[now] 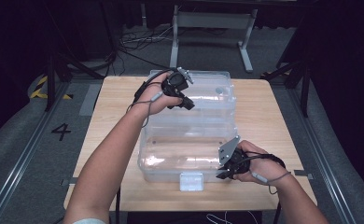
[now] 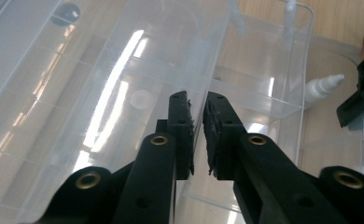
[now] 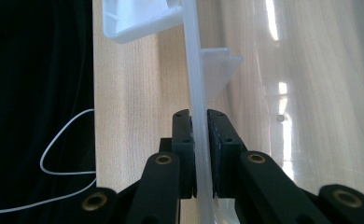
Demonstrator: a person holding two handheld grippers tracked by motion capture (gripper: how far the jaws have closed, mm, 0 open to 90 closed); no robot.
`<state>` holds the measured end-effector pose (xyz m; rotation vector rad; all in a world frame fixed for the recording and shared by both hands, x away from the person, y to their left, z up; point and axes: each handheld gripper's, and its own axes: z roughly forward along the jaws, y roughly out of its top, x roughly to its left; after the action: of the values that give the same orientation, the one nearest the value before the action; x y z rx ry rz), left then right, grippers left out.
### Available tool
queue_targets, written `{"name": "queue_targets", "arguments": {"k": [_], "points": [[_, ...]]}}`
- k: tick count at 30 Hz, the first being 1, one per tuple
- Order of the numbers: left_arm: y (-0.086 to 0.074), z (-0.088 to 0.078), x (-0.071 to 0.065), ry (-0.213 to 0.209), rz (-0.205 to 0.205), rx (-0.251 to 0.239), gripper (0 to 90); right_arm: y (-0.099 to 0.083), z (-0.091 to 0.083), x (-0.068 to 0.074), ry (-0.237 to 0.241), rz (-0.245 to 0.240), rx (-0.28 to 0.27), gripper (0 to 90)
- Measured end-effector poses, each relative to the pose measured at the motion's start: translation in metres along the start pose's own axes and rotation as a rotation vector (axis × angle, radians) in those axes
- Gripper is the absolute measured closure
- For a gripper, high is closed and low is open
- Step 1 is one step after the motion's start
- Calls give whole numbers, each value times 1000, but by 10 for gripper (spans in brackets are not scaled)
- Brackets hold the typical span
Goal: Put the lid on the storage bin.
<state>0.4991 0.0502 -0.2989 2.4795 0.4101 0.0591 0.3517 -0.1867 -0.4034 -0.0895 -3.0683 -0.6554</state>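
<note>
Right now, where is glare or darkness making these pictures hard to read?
High view: dark surroundings, pale sheen on the clear box. Left gripper view: bright streaks of glare across the plastic. Right gripper view: left side black, glare on the wall right of the gripped edge.

Black left gripper (image 1: 182,100), black right gripper (image 1: 224,173), brass rivets, grey three-cornered plates, trailing cables, bare forearms

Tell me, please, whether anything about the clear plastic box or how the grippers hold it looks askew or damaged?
Nothing stands out. The clear plastic box sits square on the wooden table, with no crack or spill visible. The left gripper pinches the thin edge of a clear panel, and the right gripper clamps the box's rim.
</note>
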Motion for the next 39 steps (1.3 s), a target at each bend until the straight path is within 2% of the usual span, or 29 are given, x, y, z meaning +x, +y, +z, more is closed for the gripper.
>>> {"name": "queue_targets", "arguments": {"k": [6,8,13,16,18,27,33,39], "points": [[2,0,1,-12,19,21,843,0,0,0,3,3,-3,830],[3,-1,1,-17,37,22,846,0,0,0,3,3,-3,830],[3,-2,-1,-13,40,30,848,0,0,0,4,2,-3,830],[7,-3,-8,22,76,63,851,0,0,0,4,2,-2,830],[9,-3,-11,30,89,72,853,0,0,-1,4,-3,-5,829],[9,-7,-16,14,88,83,855,0,0,0,5,4,0,829],[12,-10,-25,7,122,99,861,0,0,0,3,-2,1,829],[13,-13,-34,-4,133,119,864,0,0,0,3,-3,1,829]]}}
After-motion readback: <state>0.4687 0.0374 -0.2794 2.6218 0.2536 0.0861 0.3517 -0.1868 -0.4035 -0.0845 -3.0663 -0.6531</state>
